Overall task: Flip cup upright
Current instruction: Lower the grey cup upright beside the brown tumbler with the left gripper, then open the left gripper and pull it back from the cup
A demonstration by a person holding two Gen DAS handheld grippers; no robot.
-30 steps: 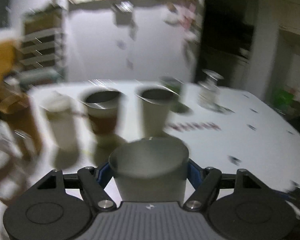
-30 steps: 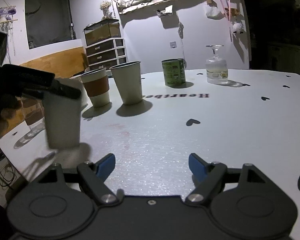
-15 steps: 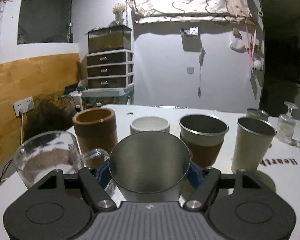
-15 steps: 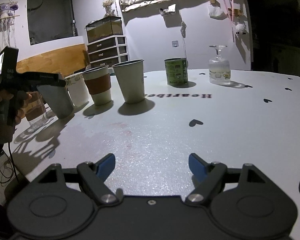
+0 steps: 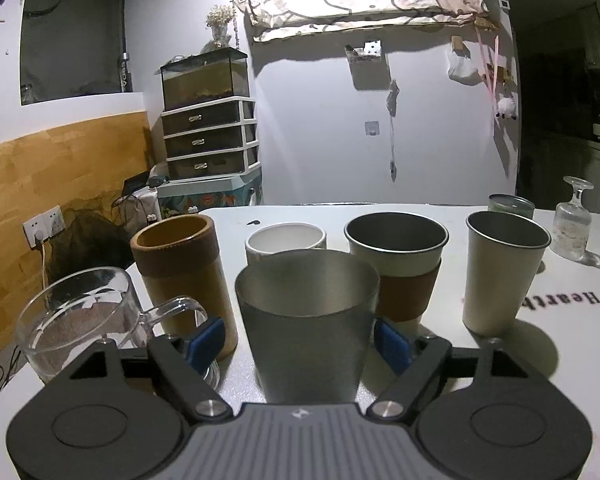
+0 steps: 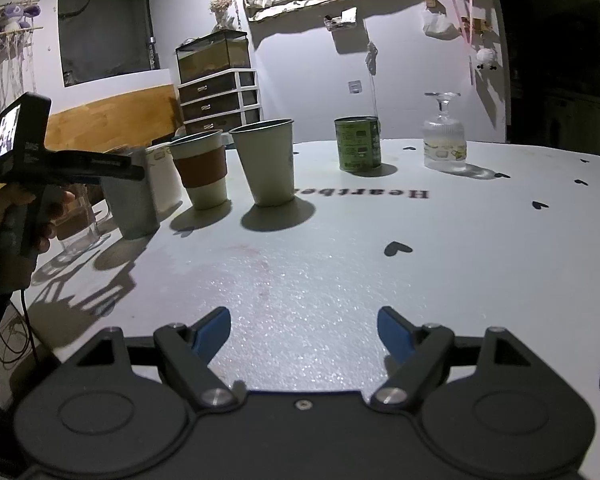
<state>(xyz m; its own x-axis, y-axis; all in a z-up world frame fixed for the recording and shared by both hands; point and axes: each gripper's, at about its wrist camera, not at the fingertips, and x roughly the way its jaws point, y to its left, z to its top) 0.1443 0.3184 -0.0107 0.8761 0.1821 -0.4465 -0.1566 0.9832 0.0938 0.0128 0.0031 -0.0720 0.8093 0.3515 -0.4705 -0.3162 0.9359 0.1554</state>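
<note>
A grey metal cup (image 5: 308,320) stands upright on the white table, mouth up, between the blue pads of my left gripper (image 5: 300,340). The left pad stands apart from the cup wall and the right pad is at or very near it, so the jaws are open around the cup. The cup also shows in the right wrist view (image 6: 132,208), under the left gripper (image 6: 64,164) held by a hand. My right gripper (image 6: 304,332) is open and empty, low over the table's near part.
Beside the cup stand a glass mug (image 5: 80,320), a brown cylinder cup (image 5: 180,276), a white cup (image 5: 286,242), a sleeved cup (image 5: 400,264) and a cream metal cup (image 5: 504,272). A green can (image 6: 358,144) and an upturned stem glass (image 6: 444,136) stand farther back.
My left gripper swung left with the grey cup, lowered it onto the table beside the row of cups, and its jaws have widened off the cup. The right gripper stayed put.
</note>
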